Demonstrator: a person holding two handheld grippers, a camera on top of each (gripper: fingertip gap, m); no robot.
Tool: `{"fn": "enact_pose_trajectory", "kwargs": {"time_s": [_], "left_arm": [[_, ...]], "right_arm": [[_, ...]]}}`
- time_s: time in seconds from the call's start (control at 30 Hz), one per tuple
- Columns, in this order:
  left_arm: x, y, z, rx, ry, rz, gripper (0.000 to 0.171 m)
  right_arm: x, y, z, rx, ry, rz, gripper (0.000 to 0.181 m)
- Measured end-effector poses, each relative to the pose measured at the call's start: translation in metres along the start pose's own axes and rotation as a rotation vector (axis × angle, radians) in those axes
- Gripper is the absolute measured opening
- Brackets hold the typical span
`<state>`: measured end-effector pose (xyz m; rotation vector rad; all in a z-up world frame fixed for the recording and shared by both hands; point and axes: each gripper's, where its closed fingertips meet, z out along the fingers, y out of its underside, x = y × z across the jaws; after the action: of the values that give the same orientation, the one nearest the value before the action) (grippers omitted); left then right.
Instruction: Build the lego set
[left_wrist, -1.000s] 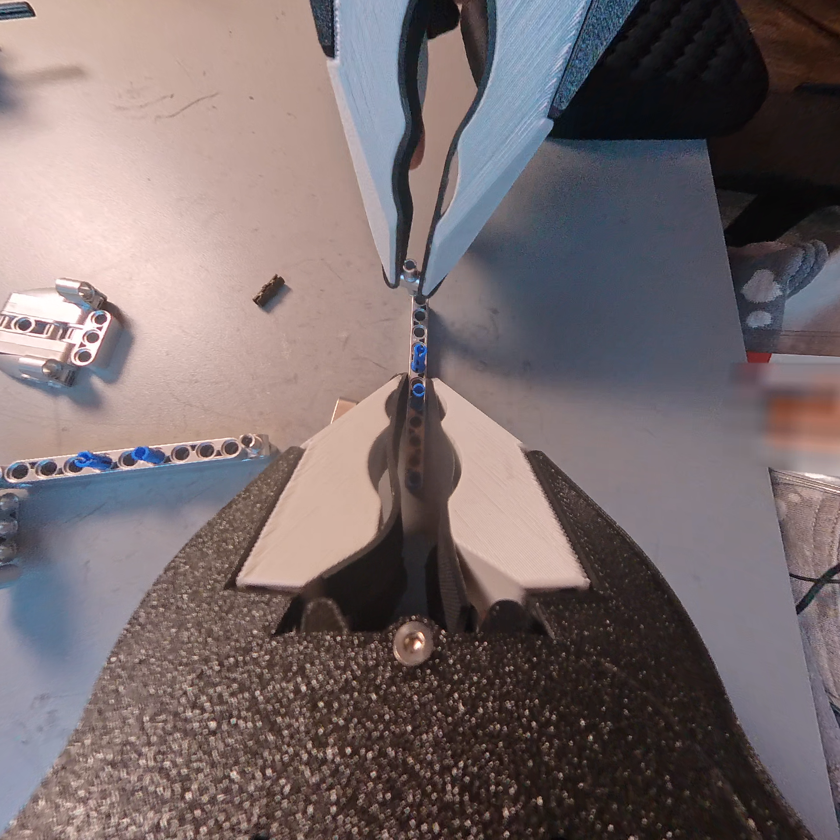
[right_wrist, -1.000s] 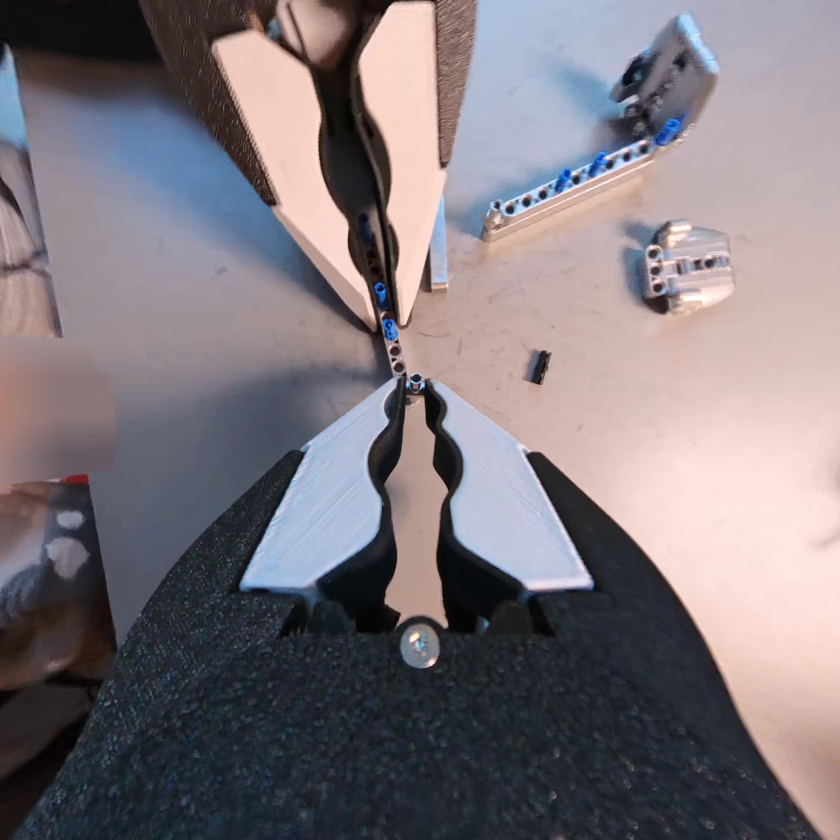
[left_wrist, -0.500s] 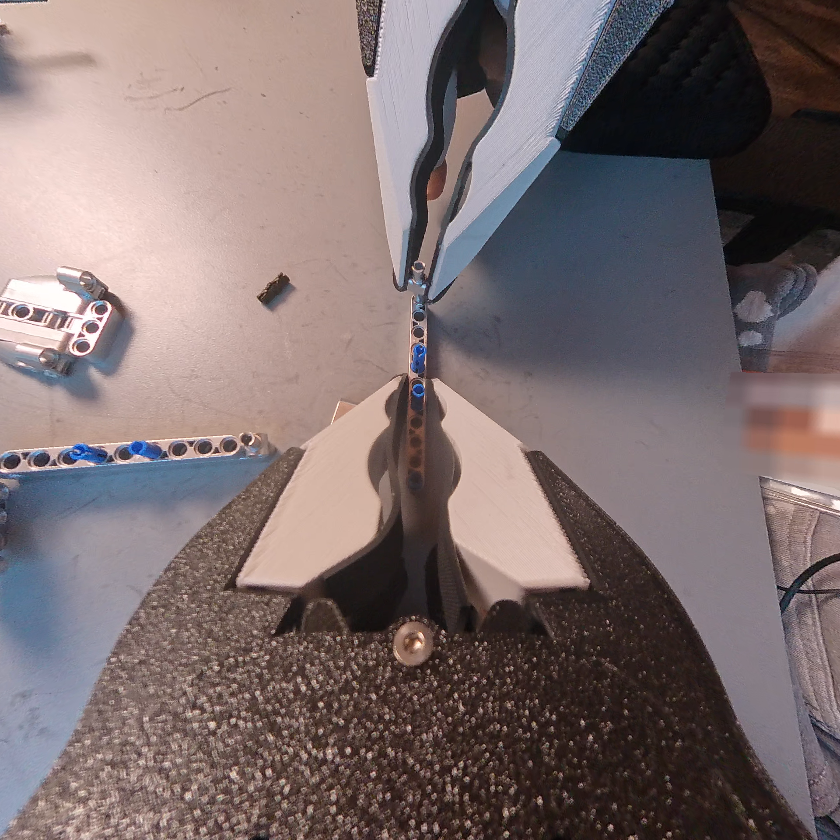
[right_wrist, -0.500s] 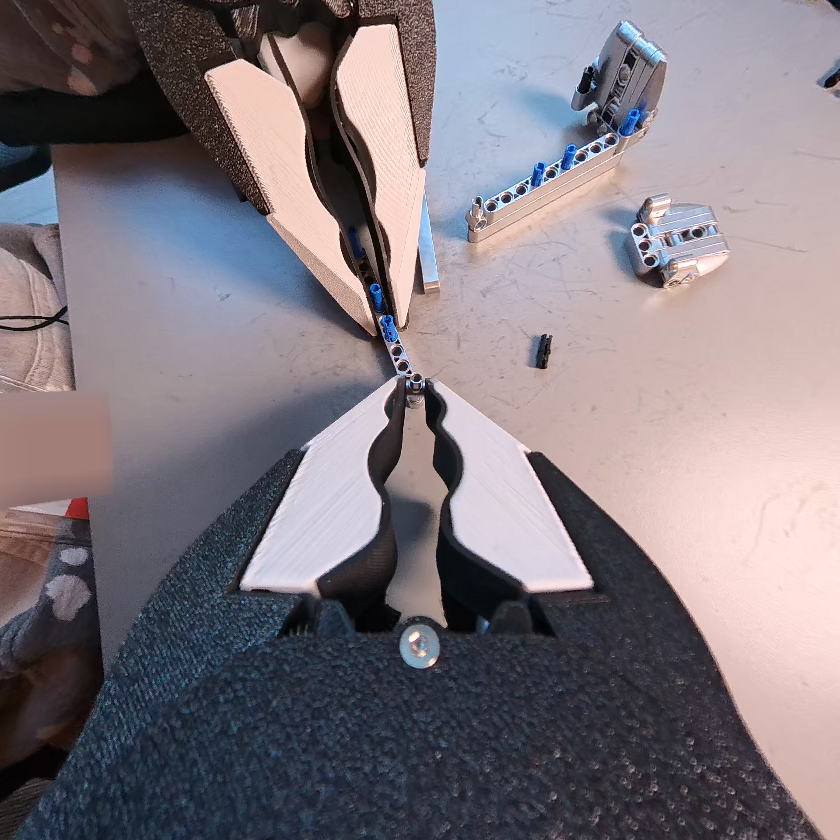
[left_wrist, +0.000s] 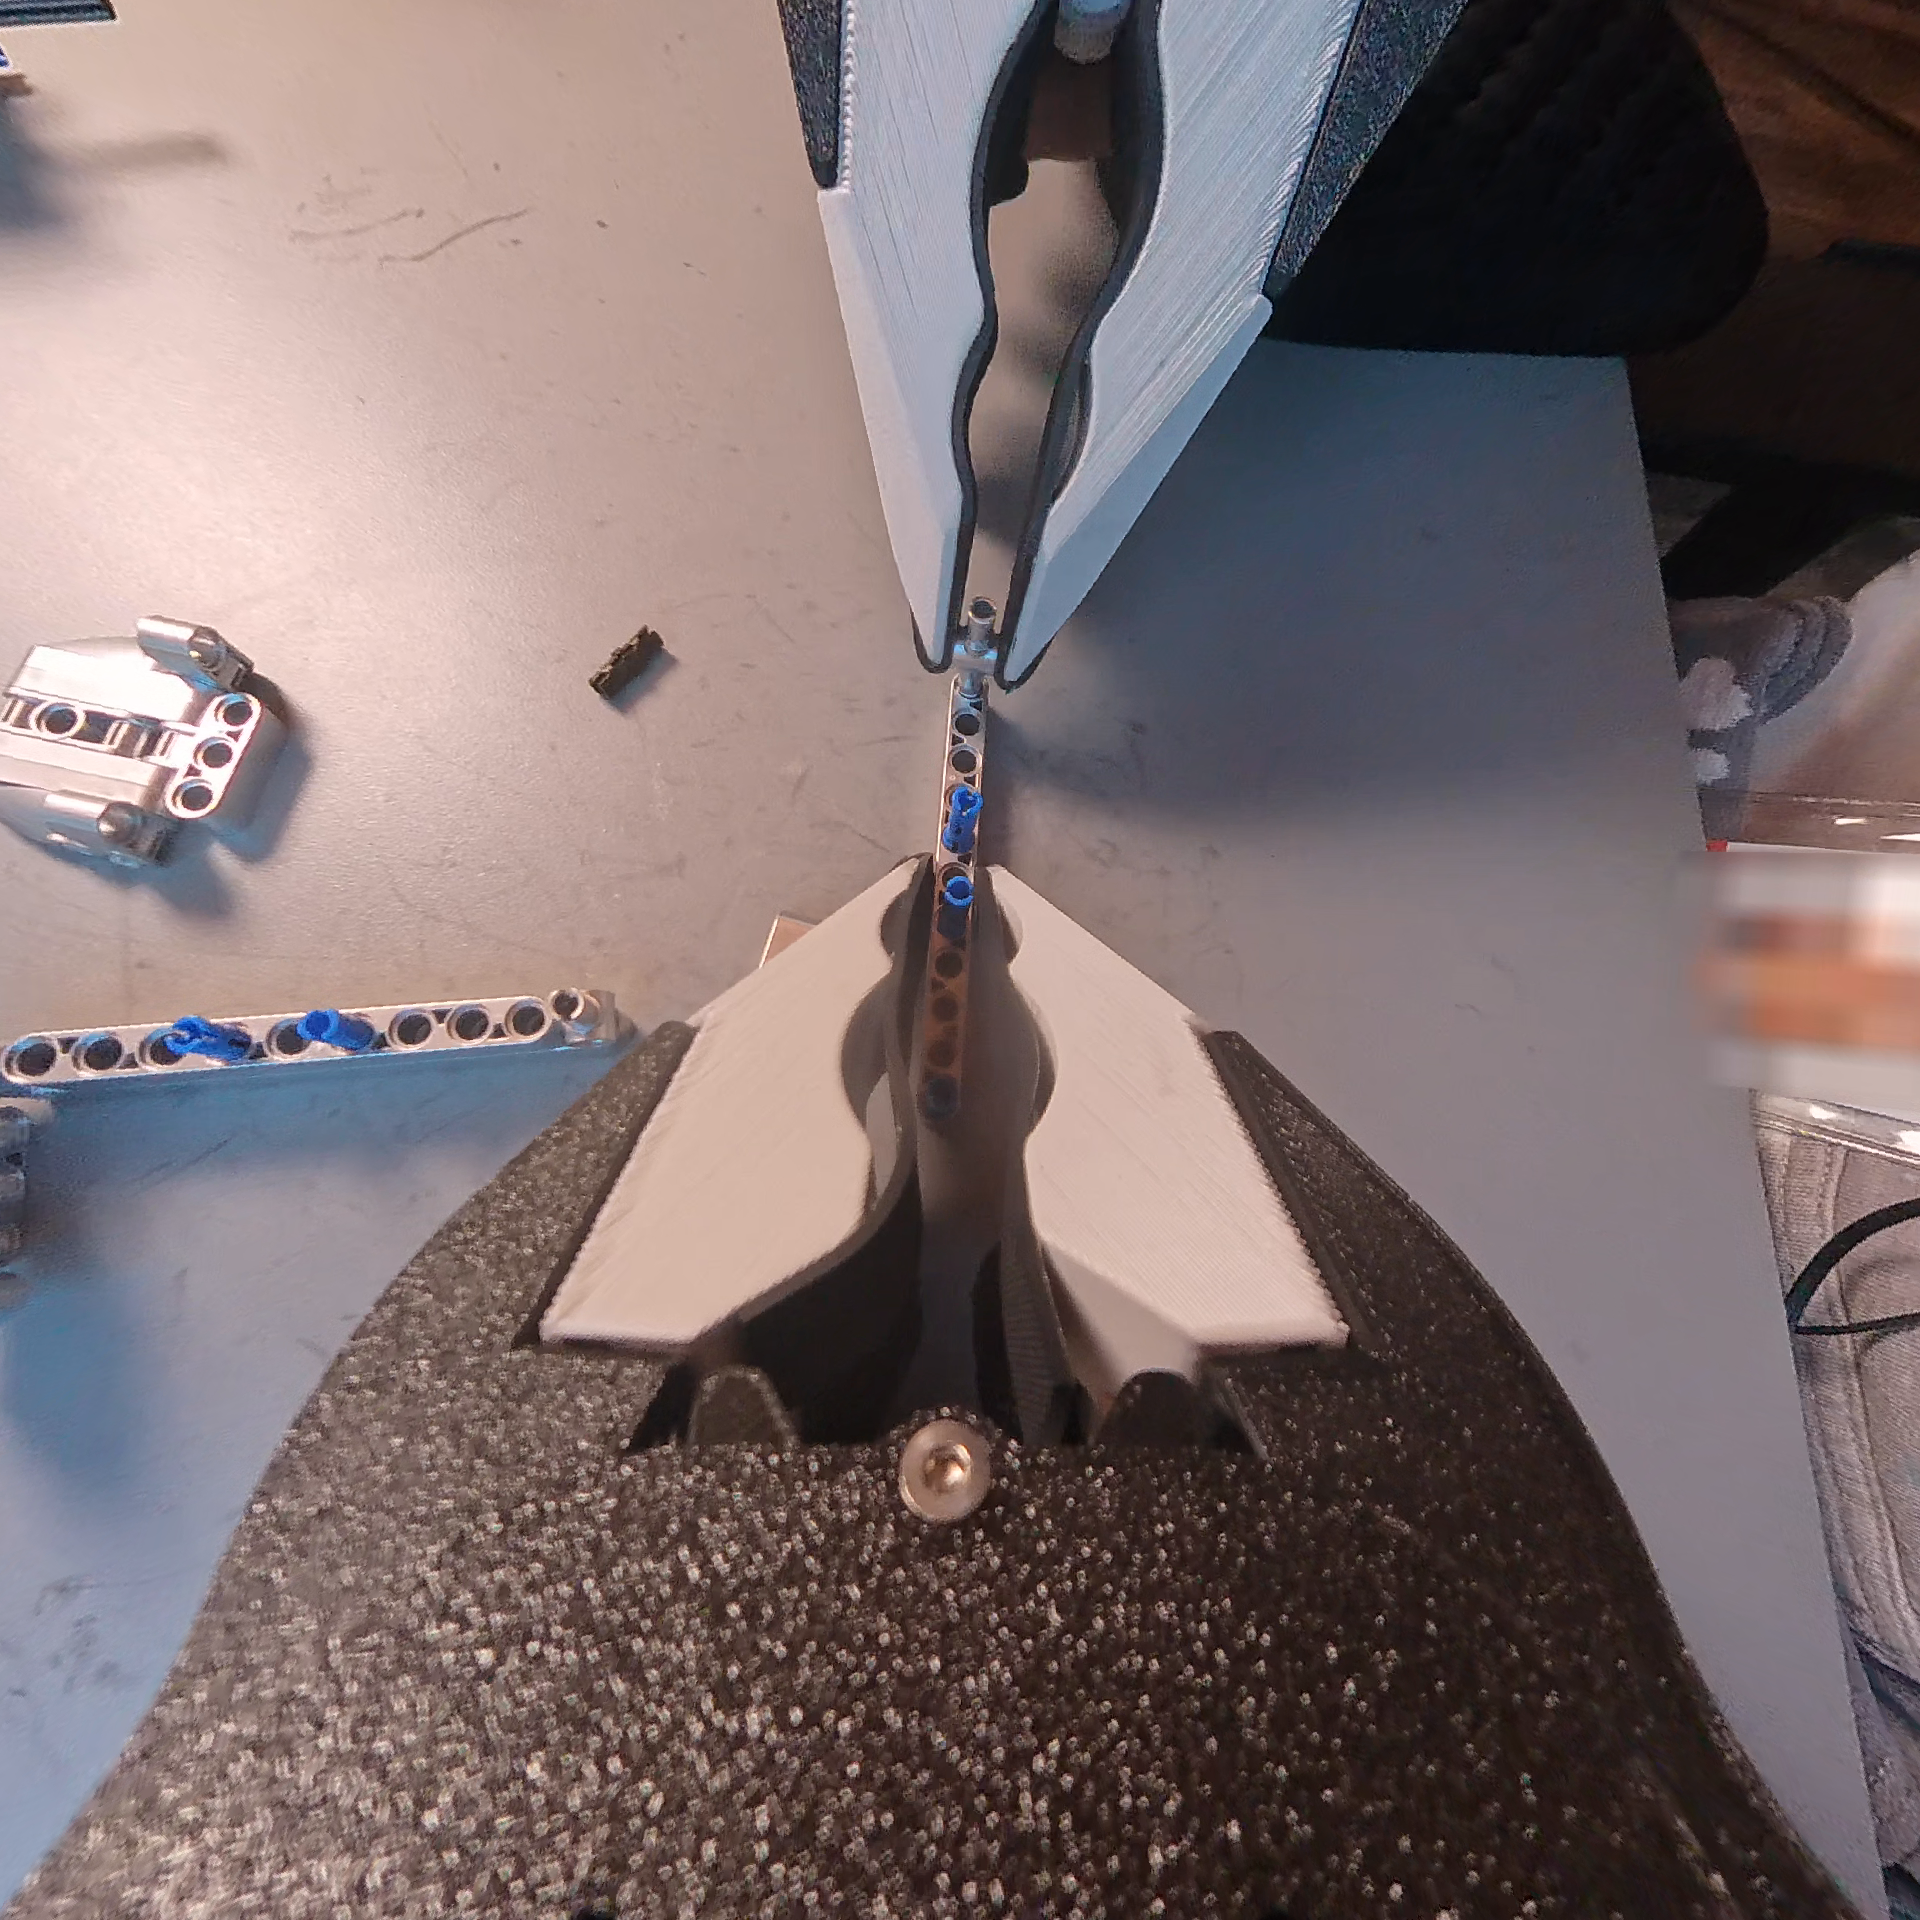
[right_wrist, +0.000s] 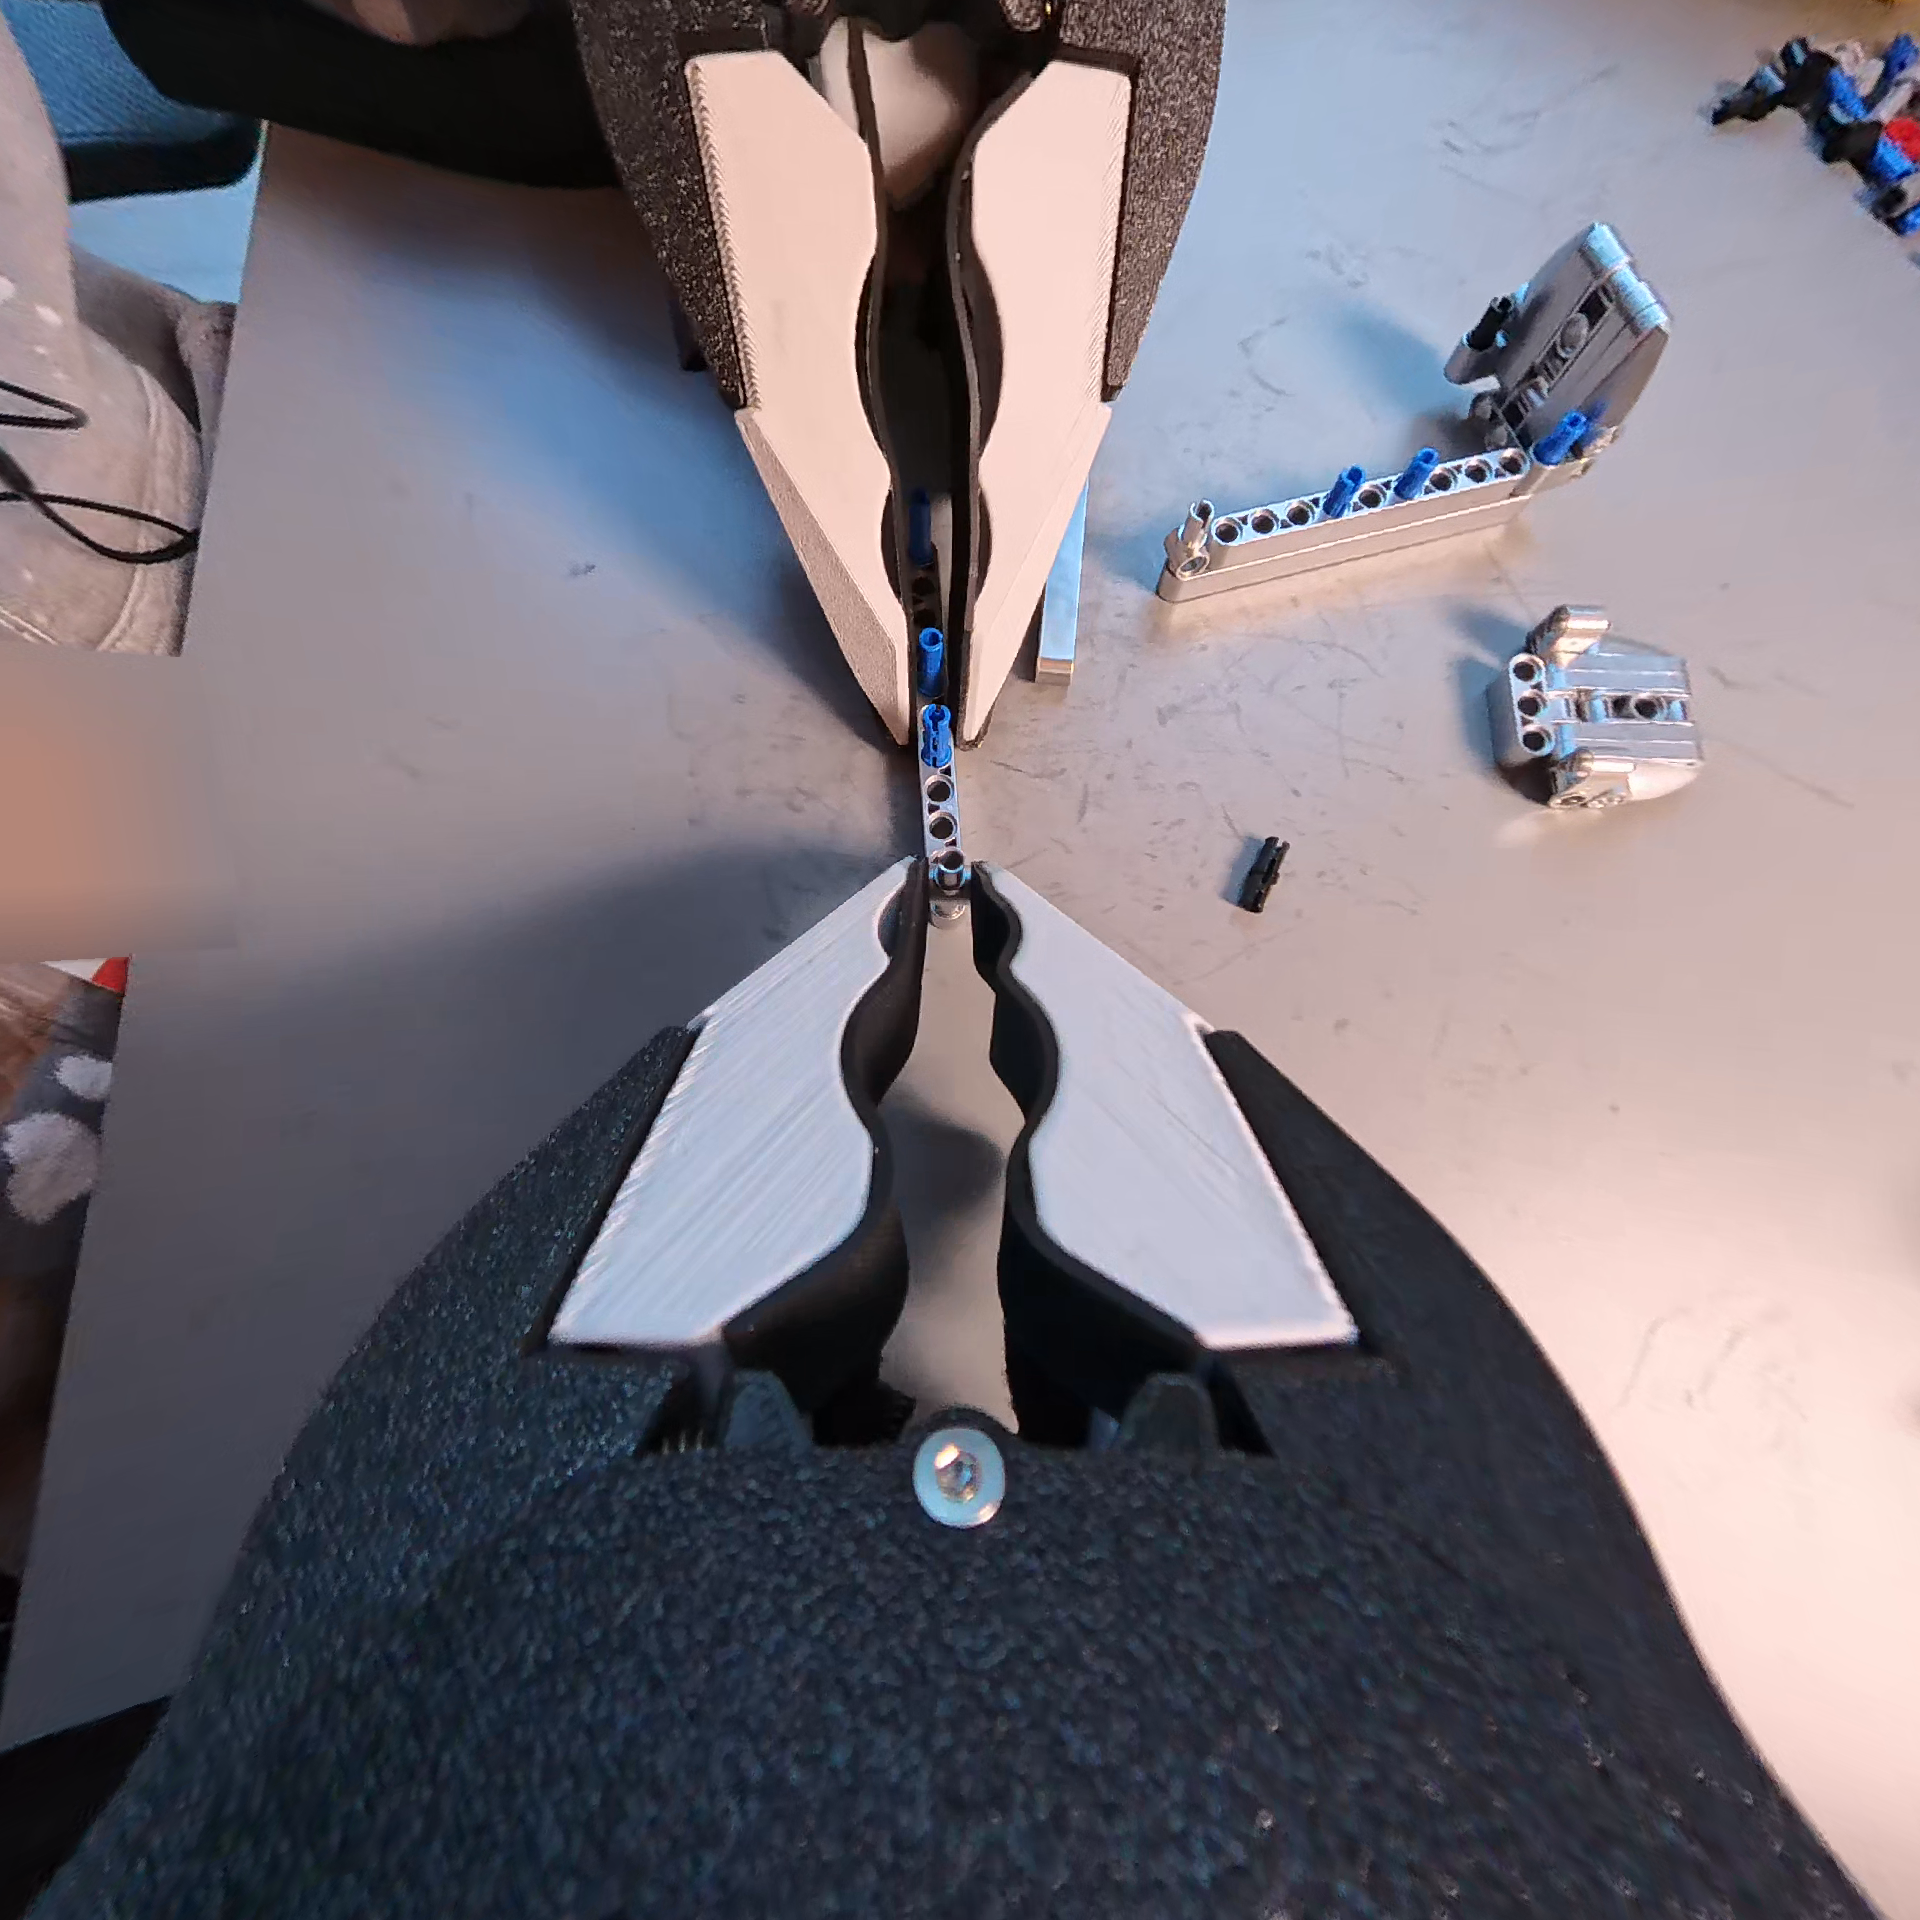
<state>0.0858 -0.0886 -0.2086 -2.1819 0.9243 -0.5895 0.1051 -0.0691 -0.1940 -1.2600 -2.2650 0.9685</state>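
The left gripper gripped the beam; the right gripper stayed clamped on the connector at its end, barely shifted.

Right gripper squared up to beam

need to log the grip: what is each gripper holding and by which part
Left gripper clamps the long grey perforated beam with blue pins along its near half. Right gripper pinches the small grey connector at the beam's far end.
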Motion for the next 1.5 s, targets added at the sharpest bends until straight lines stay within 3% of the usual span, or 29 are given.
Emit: {"fn": "enact_pose_trajectory", "kwargs": {"time_s": [0.17,0.83,1.2,1.5], "left_arm": [[-0.001,-0.001,0.001,0.007,-0.006,-0.004,0.005],[-0.008,-0.004,0.002,0.02,-0.04,-0.016,0.005],[-0.009,-0.003,0.001,0.018,-0.017,-0.054,0.005],[-0.009,-0.003,0.001,0.019,-0.026,-0.067,0.005]], "right_arm": [[-0.001,0.0,-0.001,0.066,-0.049,0.001,0.006],[0.009,0.002,-0.002,0.077,-0.101,-0.142,0.006],[0.008,0.002,-0.002,-0.017,-0.14,-0.133,0.006],[0.012,0.002,-0.002,-0.076,-0.069,-0.165,0.005]]}}
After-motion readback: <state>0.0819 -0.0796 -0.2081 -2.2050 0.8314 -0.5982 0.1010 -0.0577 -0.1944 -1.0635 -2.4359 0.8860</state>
